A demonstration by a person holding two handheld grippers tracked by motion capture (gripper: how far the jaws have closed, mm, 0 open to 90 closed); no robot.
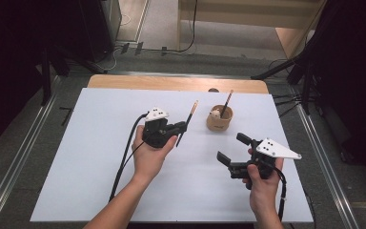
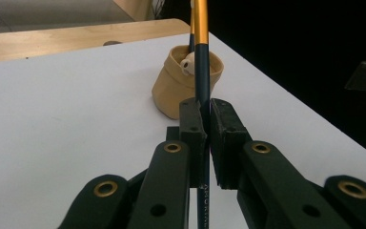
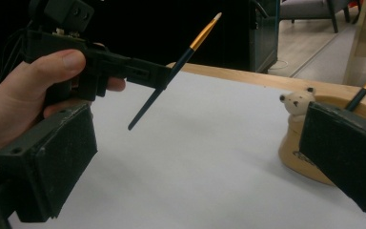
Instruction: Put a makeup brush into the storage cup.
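Observation:
My left gripper (image 1: 182, 128) is shut on a paintbrush (image 1: 188, 118) with a dark handle, gold ferrule and pale tip. It holds the brush lifted off the white table, tip tilted up and away. In the left gripper view the jaws (image 2: 208, 112) clamp the brush handle (image 2: 201, 57) in front of a tan cup (image 2: 171, 90). That cup (image 1: 219, 121) holds a small white bear figure (image 1: 215, 113) and a second brush (image 1: 227, 102). My right gripper (image 1: 233, 149) stands open just below and right of the cup, with nothing between its pads (image 3: 52, 162).
The white sheet (image 1: 100, 167) covers a wooden table whose far edge (image 1: 171, 83) shows bare wood. Cables trail from both grippers toward the near edge. Dark stands and floor rails flank the table on both sides.

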